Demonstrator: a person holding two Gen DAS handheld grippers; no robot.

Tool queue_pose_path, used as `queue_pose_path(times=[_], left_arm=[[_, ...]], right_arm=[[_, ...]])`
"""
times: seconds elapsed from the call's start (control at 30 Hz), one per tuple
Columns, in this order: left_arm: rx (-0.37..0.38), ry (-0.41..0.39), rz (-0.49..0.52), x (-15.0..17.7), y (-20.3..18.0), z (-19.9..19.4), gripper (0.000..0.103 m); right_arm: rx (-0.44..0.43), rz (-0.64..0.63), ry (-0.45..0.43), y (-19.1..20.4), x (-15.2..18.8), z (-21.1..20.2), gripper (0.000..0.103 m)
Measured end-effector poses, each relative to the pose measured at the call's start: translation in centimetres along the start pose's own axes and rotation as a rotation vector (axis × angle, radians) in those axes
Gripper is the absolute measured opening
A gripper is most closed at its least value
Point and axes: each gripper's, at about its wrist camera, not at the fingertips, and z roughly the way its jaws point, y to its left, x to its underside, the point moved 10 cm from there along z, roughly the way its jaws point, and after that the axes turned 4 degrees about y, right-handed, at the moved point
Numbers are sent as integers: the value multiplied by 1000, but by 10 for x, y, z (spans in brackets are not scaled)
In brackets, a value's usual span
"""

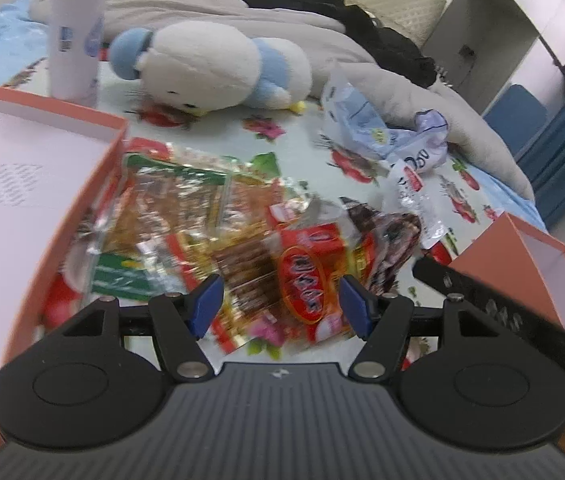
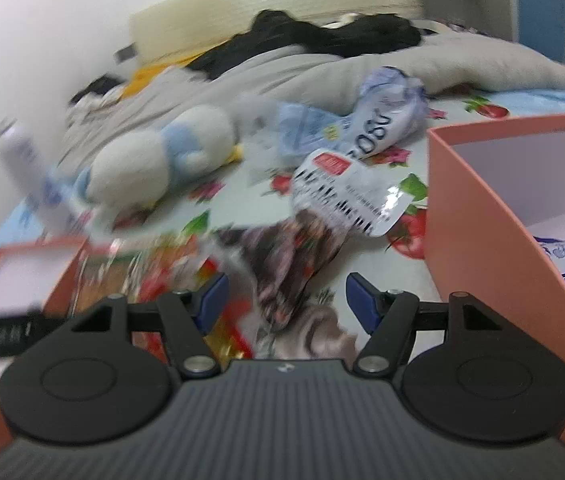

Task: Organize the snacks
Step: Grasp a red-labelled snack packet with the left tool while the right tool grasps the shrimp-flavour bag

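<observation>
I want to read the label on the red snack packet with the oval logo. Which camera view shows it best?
The left wrist view: the red snack packet with the oval logo lies close and fairly sharp, framed by the open left gripper. In the right wrist view that pile is a motion-blurred smear at lower left, so the packet cannot be picked out.
</observation>
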Motion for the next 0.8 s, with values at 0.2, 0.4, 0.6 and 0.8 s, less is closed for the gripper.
queue_pose_path(times=[0.2,0.4,0.6,0.8], left_arm=[[39,4,28,-3,-16,19,69],[28,30,75,4,-21,39,68],[-14,38,135,13,-20,53,63],[-25,33,154,14,-22,56,47]], right_arm=[[30,119,-3,-11,-14,26,67],[21,212,22,-24,-16,44,71],[-23,288,19,-20,-17,60,80],[-28,256,51,-16,-15,78,79]])
